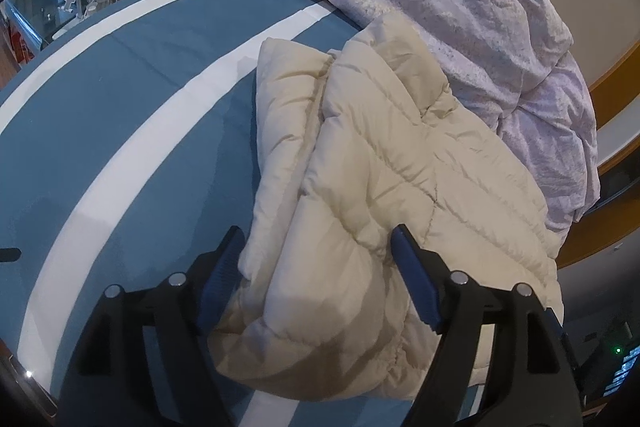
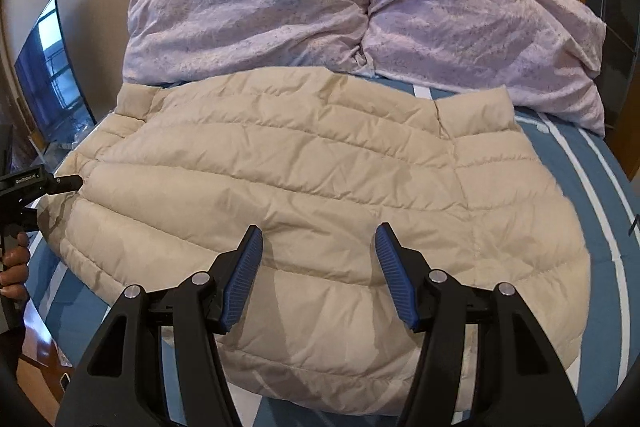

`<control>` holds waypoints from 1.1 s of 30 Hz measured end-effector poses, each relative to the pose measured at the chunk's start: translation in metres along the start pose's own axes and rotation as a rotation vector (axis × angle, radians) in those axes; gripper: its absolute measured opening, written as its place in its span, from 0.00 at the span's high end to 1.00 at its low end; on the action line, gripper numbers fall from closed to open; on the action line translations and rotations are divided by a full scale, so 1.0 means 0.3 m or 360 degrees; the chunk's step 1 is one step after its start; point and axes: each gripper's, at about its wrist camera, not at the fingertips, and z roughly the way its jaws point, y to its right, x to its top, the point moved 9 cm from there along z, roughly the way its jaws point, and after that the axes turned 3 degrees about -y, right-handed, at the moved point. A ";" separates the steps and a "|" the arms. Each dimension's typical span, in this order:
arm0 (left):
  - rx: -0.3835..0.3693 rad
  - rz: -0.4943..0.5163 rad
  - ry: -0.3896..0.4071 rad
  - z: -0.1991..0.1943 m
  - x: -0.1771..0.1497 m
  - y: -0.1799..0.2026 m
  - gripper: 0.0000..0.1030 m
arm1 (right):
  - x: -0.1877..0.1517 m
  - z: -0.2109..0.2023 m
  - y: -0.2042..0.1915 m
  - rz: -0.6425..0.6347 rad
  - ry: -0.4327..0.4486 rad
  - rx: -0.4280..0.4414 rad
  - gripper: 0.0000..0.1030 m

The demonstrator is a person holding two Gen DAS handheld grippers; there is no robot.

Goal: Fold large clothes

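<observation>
While the cream quilted down jacket [image 2: 320, 195] lies folded across the blue-and-white striped bedsheet [image 1: 120, 131], both tools stand over it with nothing clamped. The left gripper [image 1: 316, 259] has its jaws spread, a puffy folded edge of the jacket bulging up between them, and the blue pads [image 1: 412, 283] do not look pressed into the fabric. The right gripper [image 2: 318, 267] is likewise parted above the near half of the jacket, holding nothing. Ahead of both tools, beyond the jacket's far edge, sits the bunched lilac duvet [image 2: 360, 11]. To the far left of the right tool, the left tool's black body and the person's hand [image 2: 14, 267] show at the jacket's side (the end the left wrist view sees close up).

The jacket looks partly folded, so the step in hand is probably taking a fresh hold for the next fold. To do it well, each tool should bite deep enough to catch every layer at the edge, not just the slippery outer shell, since down filling slides and springs back. The two grips should sit well apart along one edge, so that the fold travels evenly. Lift only enough to clear the lower layer, carry across, then press the air out before letting go.
</observation>
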 end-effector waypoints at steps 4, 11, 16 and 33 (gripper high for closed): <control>-0.0035 -0.0020 0.0004 0.018 0.001 -0.001 0.42 | -0.027 0.043 -0.004 -0.0001 -0.0056 -0.0013 0.41; -0.0154 -0.0049 0.0010 0.010 0.018 0.008 0.73 | -0.068 0.101 -0.028 -0.0030 -0.0130 -0.0052 0.41; -0.0065 -0.0062 -0.0022 0.039 0.029 -0.010 0.50 | -0.073 0.099 -0.029 -0.0029 -0.0136 -0.0047 0.41; -0.0345 -0.0096 0.0016 -0.028 0.088 0.071 0.84 | -0.071 0.123 -0.028 -0.0037 -0.0193 -0.0059 0.41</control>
